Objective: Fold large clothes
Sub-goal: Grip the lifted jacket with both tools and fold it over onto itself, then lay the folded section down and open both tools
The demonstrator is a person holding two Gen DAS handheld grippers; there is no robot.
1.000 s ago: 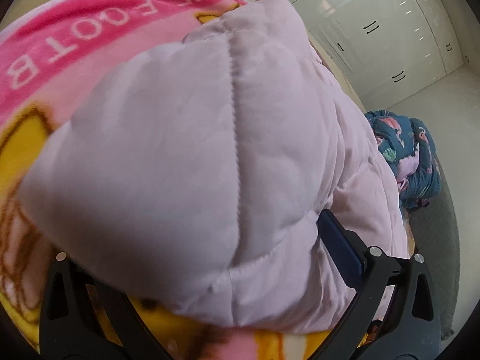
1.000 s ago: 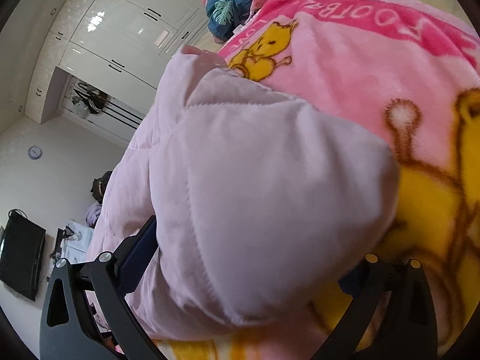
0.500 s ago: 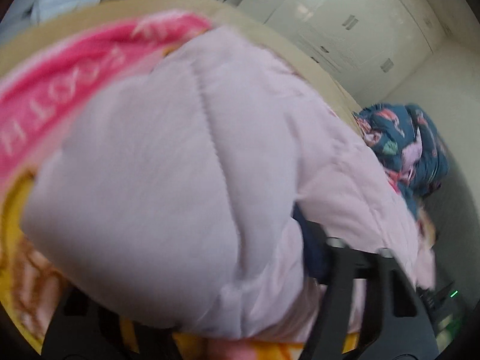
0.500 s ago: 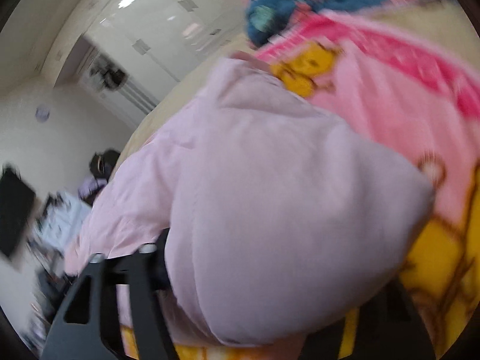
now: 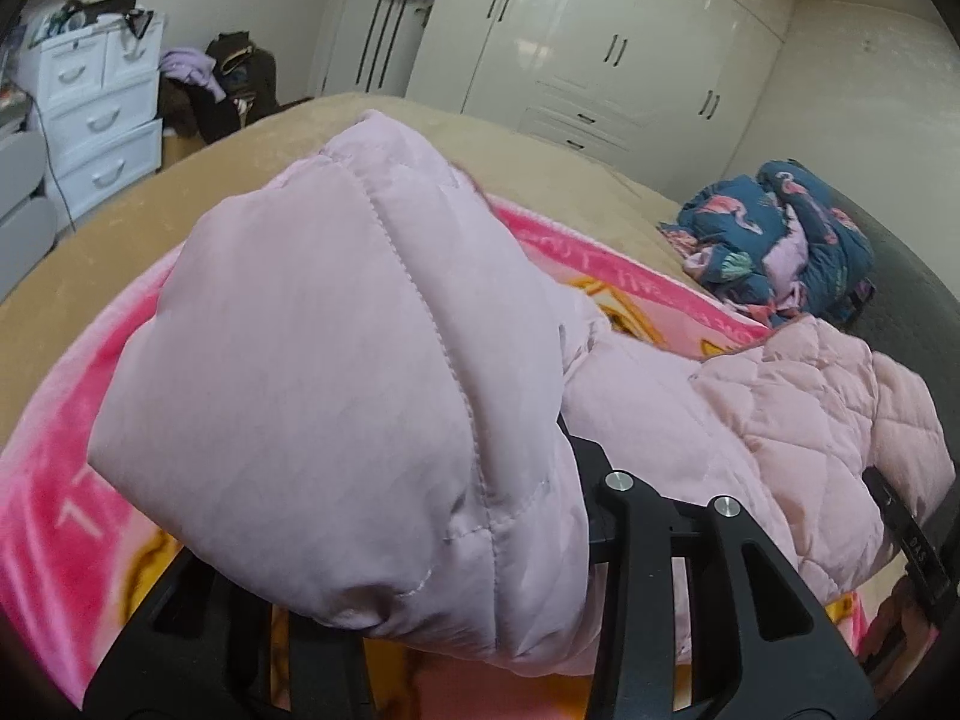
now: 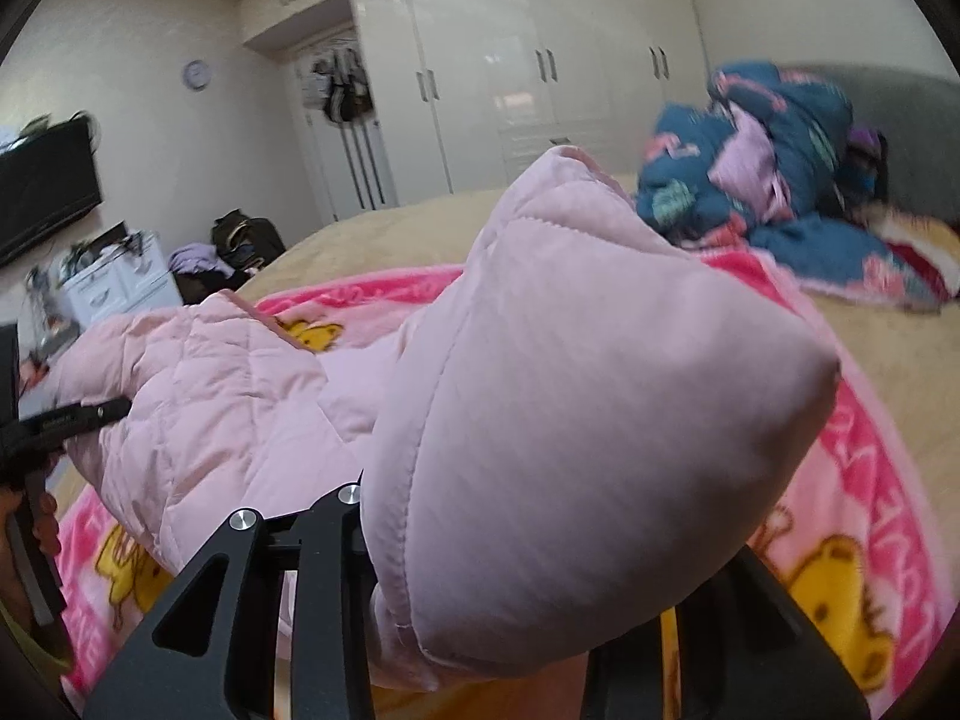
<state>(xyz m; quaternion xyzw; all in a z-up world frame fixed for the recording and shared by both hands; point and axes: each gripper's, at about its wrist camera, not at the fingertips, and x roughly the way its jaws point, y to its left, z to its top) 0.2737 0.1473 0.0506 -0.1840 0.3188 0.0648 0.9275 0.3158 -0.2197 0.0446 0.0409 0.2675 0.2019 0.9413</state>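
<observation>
A pale pink quilted jacket [image 5: 336, 372] is lifted off a pink cartoon blanket [image 5: 54, 480] on the bed. My left gripper [image 5: 420, 618] is shut on one part of the jacket, which drapes over its fingers and hides the tips. My right gripper [image 6: 498, 624] is shut on another part of the same jacket [image 6: 576, 420], its tips hidden too. The jacket's quilted body [image 6: 198, 384] hangs between the two. The other gripper shows at the right edge of the left wrist view [image 5: 912, 546] and at the left edge of the right wrist view [image 6: 54, 420].
A blue patterned bundle of bedding [image 5: 780, 240] lies at the far side of the tan bed [image 5: 540, 162]; it also shows in the right wrist view [image 6: 774, 180]. White wardrobes [image 5: 600, 42] line the back wall. A white drawer unit [image 5: 96, 114] and a dark bag [image 5: 234, 84] stand beside the bed.
Both grippers have risen and tilted up with the jacket in them. The views went from looking down on the blanket to looking across the bed at the wardrobes.
</observation>
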